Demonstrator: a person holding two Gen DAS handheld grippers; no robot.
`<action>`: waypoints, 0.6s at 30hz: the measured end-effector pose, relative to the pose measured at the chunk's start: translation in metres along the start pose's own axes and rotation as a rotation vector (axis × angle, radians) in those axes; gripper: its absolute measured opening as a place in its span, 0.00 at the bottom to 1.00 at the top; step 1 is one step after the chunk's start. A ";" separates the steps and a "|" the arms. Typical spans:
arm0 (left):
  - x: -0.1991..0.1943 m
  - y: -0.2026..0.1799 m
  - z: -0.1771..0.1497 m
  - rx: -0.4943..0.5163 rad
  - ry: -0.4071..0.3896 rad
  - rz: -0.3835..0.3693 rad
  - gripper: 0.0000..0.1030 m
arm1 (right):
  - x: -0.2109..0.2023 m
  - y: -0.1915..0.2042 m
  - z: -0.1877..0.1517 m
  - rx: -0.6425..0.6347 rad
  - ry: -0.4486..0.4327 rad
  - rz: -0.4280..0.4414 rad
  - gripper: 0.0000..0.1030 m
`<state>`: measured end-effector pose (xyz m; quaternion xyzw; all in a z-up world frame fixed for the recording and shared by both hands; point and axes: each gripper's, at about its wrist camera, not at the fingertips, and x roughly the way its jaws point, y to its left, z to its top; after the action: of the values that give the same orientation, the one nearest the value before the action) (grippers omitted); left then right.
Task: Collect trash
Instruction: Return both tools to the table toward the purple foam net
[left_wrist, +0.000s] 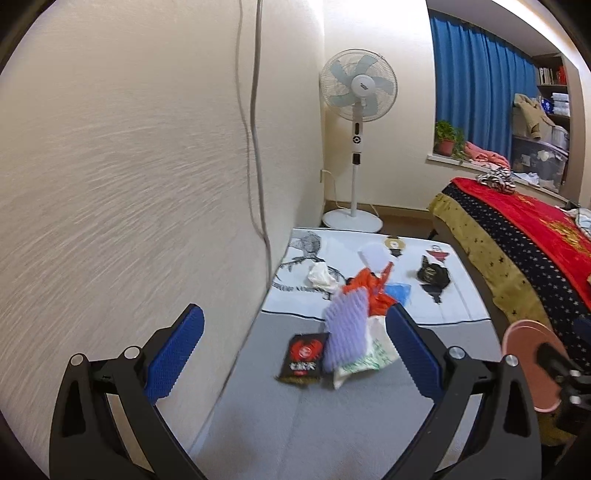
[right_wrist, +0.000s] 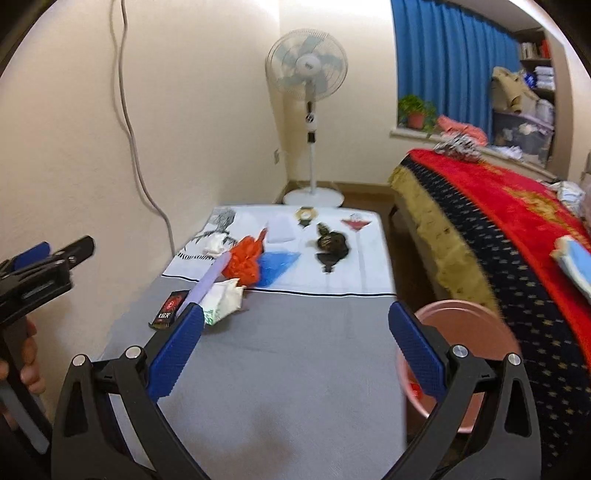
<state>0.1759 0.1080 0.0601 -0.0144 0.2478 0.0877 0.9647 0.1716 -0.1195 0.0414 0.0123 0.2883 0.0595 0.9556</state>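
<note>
Trash lies on a low table (right_wrist: 280, 347): a black and red packet (left_wrist: 303, 357) (right_wrist: 168, 310), a purple ridged sheet (left_wrist: 347, 332) (right_wrist: 210, 280), a white and green wrapper (left_wrist: 364, 360) (right_wrist: 225, 301), an orange bag (left_wrist: 373, 291) (right_wrist: 245, 258), a crumpled white tissue (left_wrist: 321, 277) (right_wrist: 215, 243) and a dark wrapper (left_wrist: 432, 275) (right_wrist: 332, 245). My left gripper (left_wrist: 295, 332) is open and empty just short of the packet. My right gripper (right_wrist: 295, 332) is open and empty above the grey mat. A pink bin (right_wrist: 461, 354) (left_wrist: 532, 365) stands by the table's right edge.
A wall (left_wrist: 129, 184) runs along the table's left side with a cable (left_wrist: 255, 110) hanging down it. A standing fan (right_wrist: 308, 92) is behind the table. A bed with a red blanket (right_wrist: 517, 229) lies to the right. My left gripper (right_wrist: 40, 273) shows at the left of the right wrist view.
</note>
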 end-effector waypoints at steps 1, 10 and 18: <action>0.004 0.002 0.000 -0.004 0.005 0.002 0.93 | 0.015 0.004 0.000 0.003 0.004 0.006 0.95; 0.038 0.017 -0.006 -0.039 0.090 0.045 0.93 | 0.118 0.041 -0.021 -0.010 0.053 0.060 0.92; 0.049 0.022 -0.008 -0.058 0.126 0.043 0.93 | 0.164 0.053 -0.039 -0.039 0.048 0.085 0.60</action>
<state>0.2107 0.1369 0.0294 -0.0425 0.3056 0.1147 0.9443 0.2801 -0.0477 -0.0782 0.0043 0.3093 0.1060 0.9450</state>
